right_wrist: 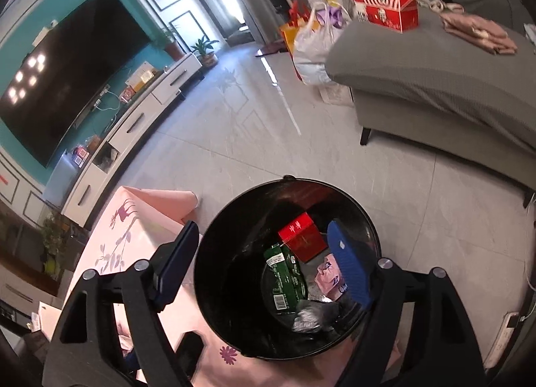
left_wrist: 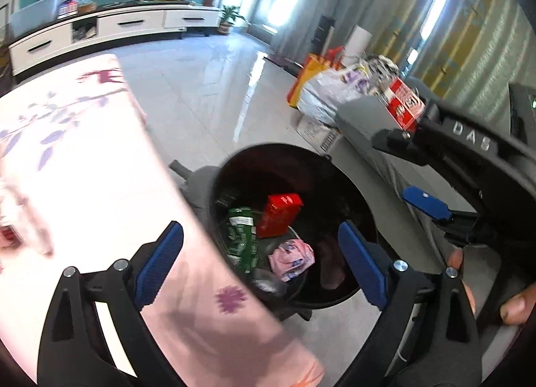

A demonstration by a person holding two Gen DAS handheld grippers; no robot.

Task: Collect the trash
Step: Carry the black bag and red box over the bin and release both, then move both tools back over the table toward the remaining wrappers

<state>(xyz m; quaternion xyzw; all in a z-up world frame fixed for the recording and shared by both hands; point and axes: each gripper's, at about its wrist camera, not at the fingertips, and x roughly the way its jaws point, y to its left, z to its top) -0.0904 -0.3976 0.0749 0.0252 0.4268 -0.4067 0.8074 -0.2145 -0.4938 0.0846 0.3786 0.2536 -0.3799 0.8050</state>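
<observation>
Left wrist view, left to right: pink tablecloth printed with purple leaves, a deer and a flower, spread over a table beside the bin. Left gripper above the edge of that cloth and the bin mouth, blue pads spread wide, nothing between them. Black trash bin on the tiled floor, just beside the table. Inside, on the bottom: green can with small white print, too blurred to read; red carton with gold characters on top, unreadable; pink wrapper with blue markings, crumpled. Grey sofa beyond the bin, carrying a red-and-white box. Far right: right gripper seen from the side, raised letters "DAS" on its black body, fingertips of a hand at the lower edge.

Right wrist view, left to right: dark television on a teal wall, red knot ornament above it. Same pink tablecloth with deer print. Right gripper over the trash bin, jaws spread apart, empty. Within the bin: green can showing a barcode, red carton, pink wrapper, crumpled clear plastic. Sofa at upper right with red-and-white box, its print illegible.
</observation>
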